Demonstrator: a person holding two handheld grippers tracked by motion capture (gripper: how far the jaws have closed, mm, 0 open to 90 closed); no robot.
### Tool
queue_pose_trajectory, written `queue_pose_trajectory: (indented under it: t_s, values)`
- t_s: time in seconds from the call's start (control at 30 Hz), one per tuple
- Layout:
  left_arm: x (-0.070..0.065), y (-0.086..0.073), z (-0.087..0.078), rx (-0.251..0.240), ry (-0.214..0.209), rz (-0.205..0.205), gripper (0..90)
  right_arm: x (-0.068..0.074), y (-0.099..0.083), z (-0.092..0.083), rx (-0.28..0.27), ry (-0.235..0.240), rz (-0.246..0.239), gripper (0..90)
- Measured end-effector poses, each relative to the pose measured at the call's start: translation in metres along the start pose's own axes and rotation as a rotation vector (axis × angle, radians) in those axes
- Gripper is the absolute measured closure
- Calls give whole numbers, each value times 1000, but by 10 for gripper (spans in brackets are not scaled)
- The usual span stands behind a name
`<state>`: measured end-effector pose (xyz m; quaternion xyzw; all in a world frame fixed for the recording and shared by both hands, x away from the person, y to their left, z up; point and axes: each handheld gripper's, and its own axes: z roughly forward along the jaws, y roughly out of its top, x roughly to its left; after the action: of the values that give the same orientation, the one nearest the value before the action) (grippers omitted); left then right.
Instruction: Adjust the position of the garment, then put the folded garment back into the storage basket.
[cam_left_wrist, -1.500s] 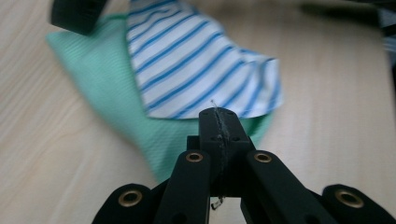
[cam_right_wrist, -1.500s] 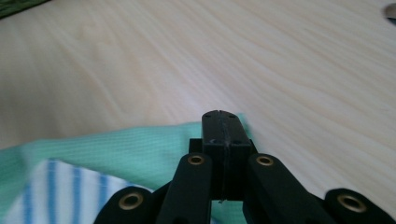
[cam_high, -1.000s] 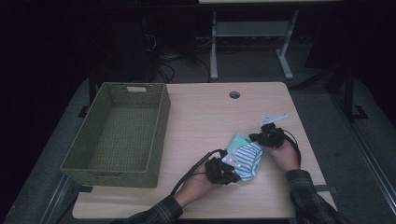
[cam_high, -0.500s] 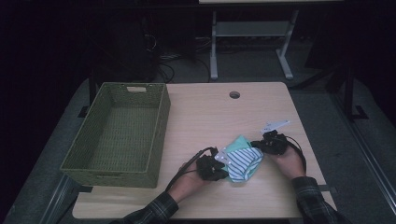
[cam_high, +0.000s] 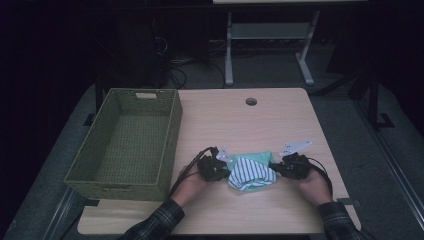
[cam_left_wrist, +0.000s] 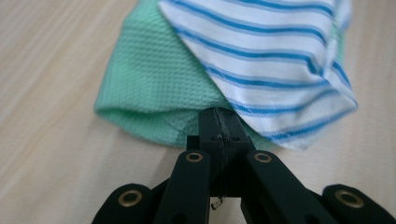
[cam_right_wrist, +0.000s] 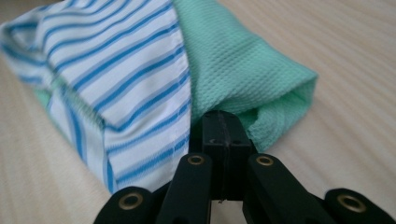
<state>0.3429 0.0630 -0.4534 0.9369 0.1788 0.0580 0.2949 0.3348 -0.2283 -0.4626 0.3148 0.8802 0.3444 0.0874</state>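
Both grippers have carried the cloth bundle (cam_high: 251, 173) toward 7 o'clock across the table (cam_high: 280, 120). I see my left gripper (cam_high: 218, 170) and right gripper (cam_high: 281, 168) each clamped tight on the green cloth's edge, bundle between them, near the table's front edge, the basket (cam_high: 125, 145) at its 9 o'clock.

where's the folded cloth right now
In the high view the green and striped folded cloth lies on the near part of the table, between the left gripper and right gripper, right of the green basket.
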Motion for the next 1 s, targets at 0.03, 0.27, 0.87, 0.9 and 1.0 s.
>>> queue_pose_trajectory:
  t_s: [0.03,0.27,0.87,0.9,1.0]
  values:
    - [2,0,0,-1,5,-7,895,2,-1,-1,-2,3,-3,900]
    - [15,2,-3,-25,34,-42,896,13,-5,-9,-22,13,-20,900]
    - [-39,12,-16,-130,-202,-26,894,-38,40,5,-140,-36,44,900]
    - [-40,12,-14,-124,-212,-21,894,-39,42,9,-134,-32,48,900]
    - [-47,14,-5,-117,-232,-16,893,-42,45,22,-109,-23,57,900]
